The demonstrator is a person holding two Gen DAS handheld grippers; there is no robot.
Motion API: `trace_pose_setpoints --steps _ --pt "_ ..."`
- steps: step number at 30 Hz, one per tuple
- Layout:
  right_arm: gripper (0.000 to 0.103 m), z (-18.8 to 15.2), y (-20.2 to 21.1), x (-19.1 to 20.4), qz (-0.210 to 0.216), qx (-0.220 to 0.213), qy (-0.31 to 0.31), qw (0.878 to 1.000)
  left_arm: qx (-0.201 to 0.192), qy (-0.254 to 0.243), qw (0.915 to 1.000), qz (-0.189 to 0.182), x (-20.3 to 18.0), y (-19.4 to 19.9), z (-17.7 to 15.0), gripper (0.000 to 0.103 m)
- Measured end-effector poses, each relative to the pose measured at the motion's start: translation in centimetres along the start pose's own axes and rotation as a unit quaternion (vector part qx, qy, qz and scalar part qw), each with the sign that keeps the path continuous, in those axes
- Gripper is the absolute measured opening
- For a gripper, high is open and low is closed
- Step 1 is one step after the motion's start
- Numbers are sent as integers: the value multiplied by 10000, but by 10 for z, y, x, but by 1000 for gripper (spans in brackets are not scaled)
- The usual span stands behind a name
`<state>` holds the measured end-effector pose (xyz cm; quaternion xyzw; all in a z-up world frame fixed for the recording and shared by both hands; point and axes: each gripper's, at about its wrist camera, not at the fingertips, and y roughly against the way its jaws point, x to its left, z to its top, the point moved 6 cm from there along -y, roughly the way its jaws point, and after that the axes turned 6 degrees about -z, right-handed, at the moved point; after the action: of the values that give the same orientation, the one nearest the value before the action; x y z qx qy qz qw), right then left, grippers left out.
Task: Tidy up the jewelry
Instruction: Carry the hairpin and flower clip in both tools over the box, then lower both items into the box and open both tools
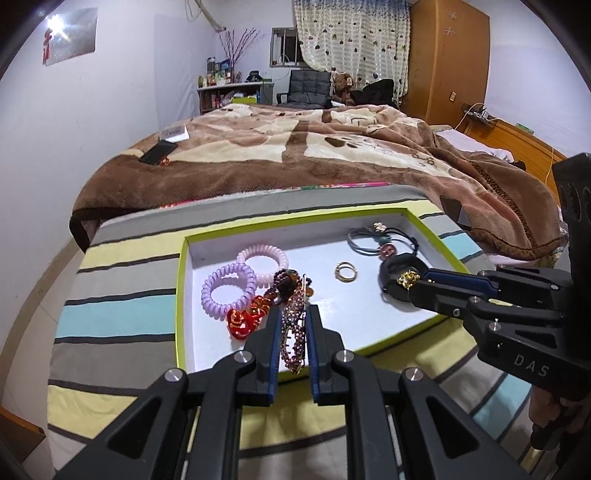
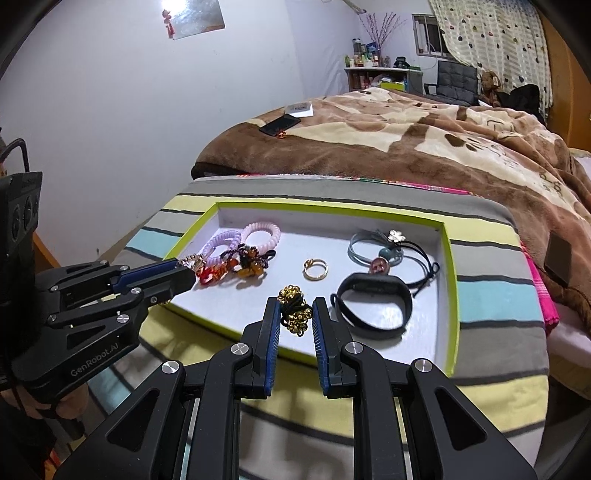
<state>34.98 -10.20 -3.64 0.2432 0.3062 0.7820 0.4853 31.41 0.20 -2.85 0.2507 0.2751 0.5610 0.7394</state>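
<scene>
The left fingers [image 1: 293,325] are clamped on a beaded chain [image 1: 293,332], which hangs between the blue pads over the near edge of the tray [image 1: 181,295]. Just past their tips lies a heap of amber and red beads [image 1: 251,314], and to the left of that a purple coil tie [image 1: 228,286] overlaps a pink coil tie [image 1: 263,260] beyond it.

The right fingers [image 2: 295,314] grip a gold-bead tie [image 2: 293,310], a dark band with gold clusters above and below the pads, held over the near part of the tray. Just right of these fingers a black band [image 2: 375,304] lies flat on the white tray floor. Ahead of the tips, in the middle of the tray, sits a gold ring [image 2: 315,268]. Farther off to the right is a tangle of grey and black hair ties [image 2: 388,251] with a flower charm and two round charms.

The tray has a lime-green rim and rests on a striped cushion [image 2: 487,295], not a desk. Beyond the cushion stretches a bed [image 1: 314,147] under a brown blanket, with a phone [image 1: 159,152] and a white box [image 1: 175,133] near its far left edge. Against the back wall stand a shelf [image 1: 229,88], a grey chair [image 1: 308,86] and a wooden wardrobe [image 1: 447,55] beside a curtain [image 1: 351,33].
</scene>
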Motion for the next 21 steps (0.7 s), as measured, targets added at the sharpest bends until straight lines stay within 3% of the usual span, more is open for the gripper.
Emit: trace_pose_setpoints --steps 14,21 --pt "18 -4 -52 -2 -33 516 43 9987 369 -42 9992 -123 9 -36 -7 13" --pt "18 -4 -58 -2 -14 554 45 9985 433 -58 9989 -182 9 -43 -9 14"
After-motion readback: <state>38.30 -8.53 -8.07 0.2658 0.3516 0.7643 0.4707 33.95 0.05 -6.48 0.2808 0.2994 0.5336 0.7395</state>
